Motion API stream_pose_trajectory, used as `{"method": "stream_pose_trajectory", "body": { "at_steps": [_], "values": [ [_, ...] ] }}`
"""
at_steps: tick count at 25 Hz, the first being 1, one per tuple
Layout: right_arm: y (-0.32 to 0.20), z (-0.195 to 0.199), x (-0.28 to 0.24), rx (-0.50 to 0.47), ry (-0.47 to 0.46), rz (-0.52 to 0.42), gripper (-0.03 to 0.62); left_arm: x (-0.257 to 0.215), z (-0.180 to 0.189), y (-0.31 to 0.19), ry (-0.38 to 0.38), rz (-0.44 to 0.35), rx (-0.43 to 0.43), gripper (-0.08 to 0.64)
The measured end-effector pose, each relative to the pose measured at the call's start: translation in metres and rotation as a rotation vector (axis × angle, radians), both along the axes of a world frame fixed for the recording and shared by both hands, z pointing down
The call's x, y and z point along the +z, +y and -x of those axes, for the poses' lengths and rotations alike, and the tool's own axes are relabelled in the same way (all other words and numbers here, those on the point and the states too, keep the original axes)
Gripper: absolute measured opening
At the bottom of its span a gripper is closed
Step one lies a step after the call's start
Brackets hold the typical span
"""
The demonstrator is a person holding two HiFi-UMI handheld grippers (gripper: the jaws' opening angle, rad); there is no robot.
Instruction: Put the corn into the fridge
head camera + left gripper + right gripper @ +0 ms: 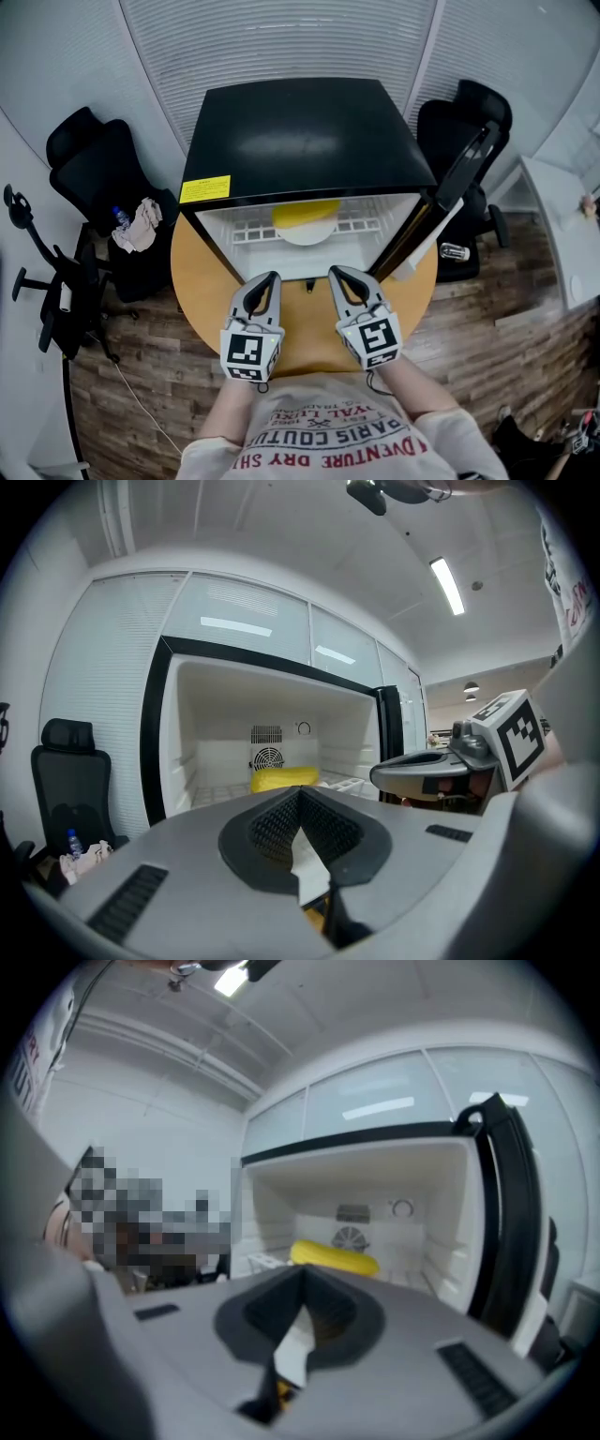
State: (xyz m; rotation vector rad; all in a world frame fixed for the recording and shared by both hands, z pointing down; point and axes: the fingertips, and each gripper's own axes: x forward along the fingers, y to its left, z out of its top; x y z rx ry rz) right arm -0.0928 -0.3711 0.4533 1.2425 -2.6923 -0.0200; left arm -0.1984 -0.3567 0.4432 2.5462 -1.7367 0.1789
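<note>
The yellow corn [307, 213] lies on the white wire shelf inside the open mini fridge [309, 131], toward the back; it shows too in the left gripper view [283, 779] and the right gripper view [335, 1258]. The fridge door [450, 192] stands swung open at the right. My left gripper [270, 278] [299, 794] and right gripper [337, 273] [302, 1274] hover side by side just in front of the fridge opening, above the round wooden table [202, 281]. Both are shut, tips meeting, with nothing between them. They point roughly level at the fridge interior.
A black office chair [103, 169] with a bottle and a cloth [136, 225] stands left of the table. Another black chair [459, 122] stands behind the open door. A white desk edge [562, 225] runs along the right. Wood floor surrounds the table.
</note>
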Motion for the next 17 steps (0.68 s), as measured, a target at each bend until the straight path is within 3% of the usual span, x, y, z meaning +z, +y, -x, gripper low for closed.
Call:
{"method": "stream_pose_trajectory", "body": {
  "at_steps": [17],
  "values": [
    [-0.012, 0.000, -0.005, 0.048, -0.034, -0.007, 0.028, 0.003, -0.001, -0.010, 0.018, 0.004, 0.016, 0.029]
  ]
}}
